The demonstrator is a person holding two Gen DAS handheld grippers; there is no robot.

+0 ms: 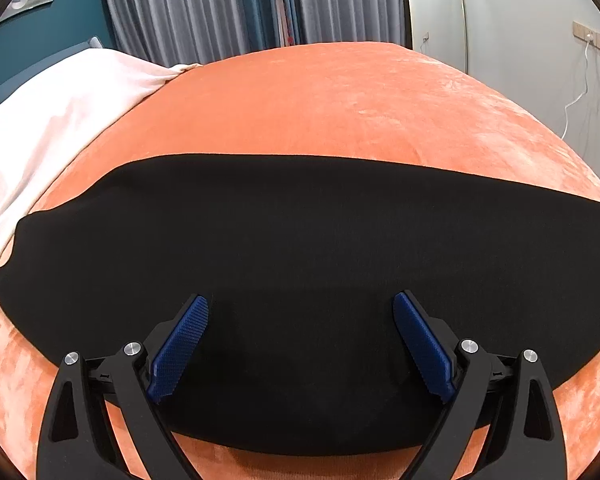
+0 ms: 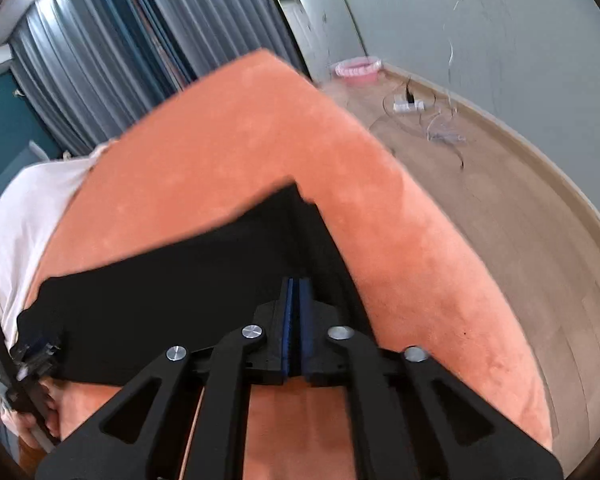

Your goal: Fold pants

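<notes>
Black pants (image 1: 300,220) lie flat in a long band across an orange blanket (image 1: 340,100) on a bed. My left gripper (image 1: 300,300) hovers over their near edge, open, blue pads wide apart with only flat fabric below. In the right wrist view the pants (image 2: 180,300) run to a pointed right end. There my right gripper (image 2: 299,282) is shut, its blue pads pressed together with black fabric pinched at the tips. The left tool and the person's hand (image 2: 48,412) show at the pants' left end.
A white sheet (image 1: 60,100) covers the bed's left side. Grey curtains (image 1: 188,4) hang behind the bed. To the right the bed drops to a wooden floor (image 2: 500,220) with a power strip (image 2: 408,106), cables and a pink basin (image 2: 358,68) by the wall.
</notes>
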